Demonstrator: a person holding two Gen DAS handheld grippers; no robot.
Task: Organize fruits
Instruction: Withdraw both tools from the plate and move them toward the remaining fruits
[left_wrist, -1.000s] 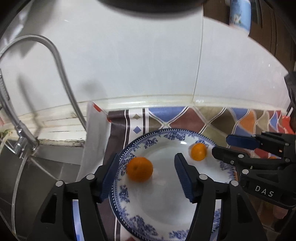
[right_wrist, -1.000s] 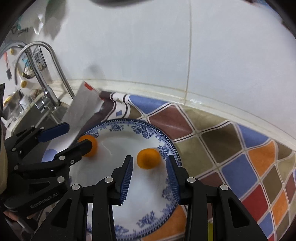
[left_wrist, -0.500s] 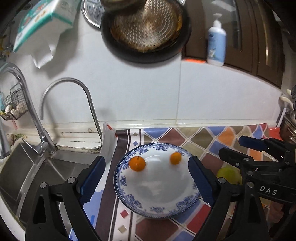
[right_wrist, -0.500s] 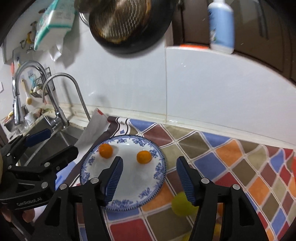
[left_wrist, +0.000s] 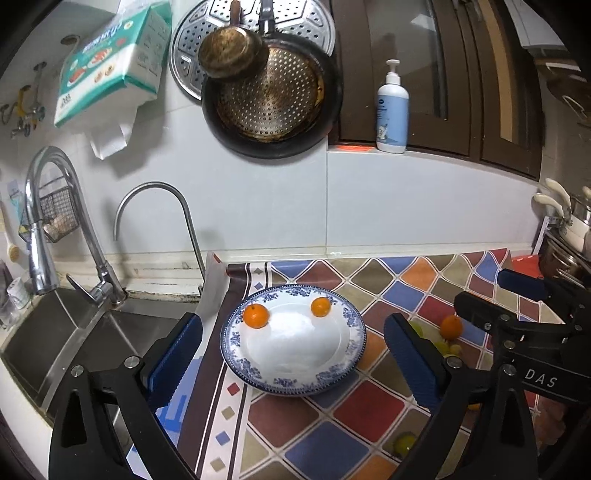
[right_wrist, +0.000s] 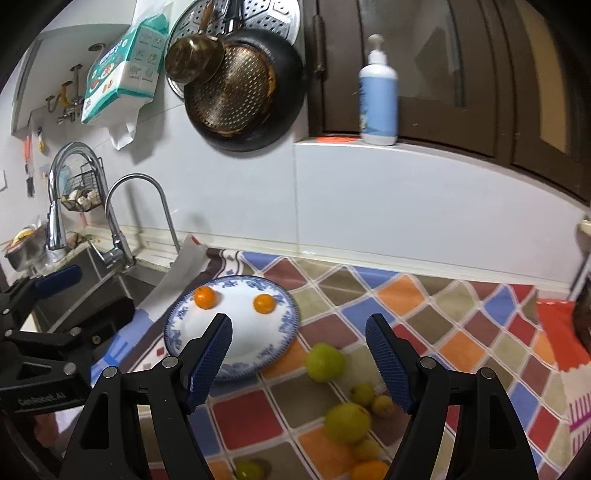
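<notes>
Between picks. Two oranges, one and the other, sit apart on the plate. Left gripper and right gripper: jaws wide apart, empty, held above the tabletop. The remaining fruit lies loose right of the plate. Next is likely the right gripper dropping onto the nearest green fruit and closing gently since it's round and may roll.

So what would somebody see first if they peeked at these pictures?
Probably the blue-and-white plate on the colourful checked cloth, with two little oranges sitting apart on it like eyes. Next, the green and yellow fruits scattered on the cloth to its right, and the big black pan hanging on the wall above.
</notes>
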